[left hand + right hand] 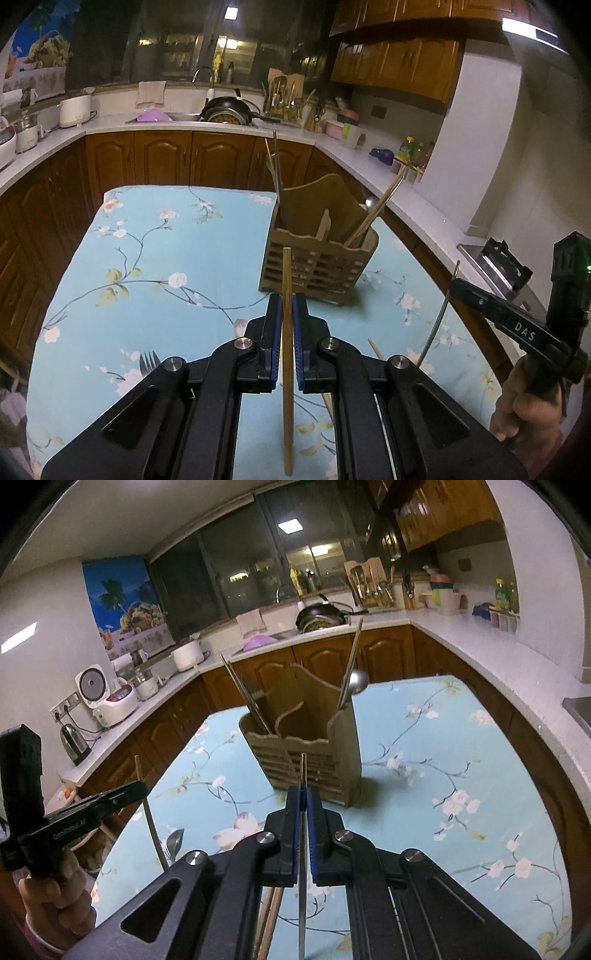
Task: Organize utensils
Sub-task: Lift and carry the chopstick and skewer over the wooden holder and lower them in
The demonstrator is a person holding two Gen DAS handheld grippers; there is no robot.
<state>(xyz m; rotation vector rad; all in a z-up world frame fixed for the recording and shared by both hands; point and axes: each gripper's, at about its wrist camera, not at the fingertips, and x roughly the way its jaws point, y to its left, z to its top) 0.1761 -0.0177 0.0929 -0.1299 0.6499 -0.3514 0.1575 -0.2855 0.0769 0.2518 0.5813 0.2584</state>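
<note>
A wooden utensil holder (317,254) (314,753) stands upright on the floral blue tablecloth. It holds chopsticks in the left and right compartments and a metal spoon (358,681) at the right. My left gripper (287,306) is shut on a wooden chopstick (287,369), held upright in front of the holder. My right gripper (303,797) is shut on a thin metal chopstick (303,849), also upright before the holder. The right gripper also shows at the right edge of the left wrist view (458,286).
A fork (148,362) lies on the cloth (147,258) at lower left. A spoon (173,842) and loose chopsticks (271,915) lie under the grippers. Kitchen counters with appliances, a sink and a pan (229,110) surround the table.
</note>
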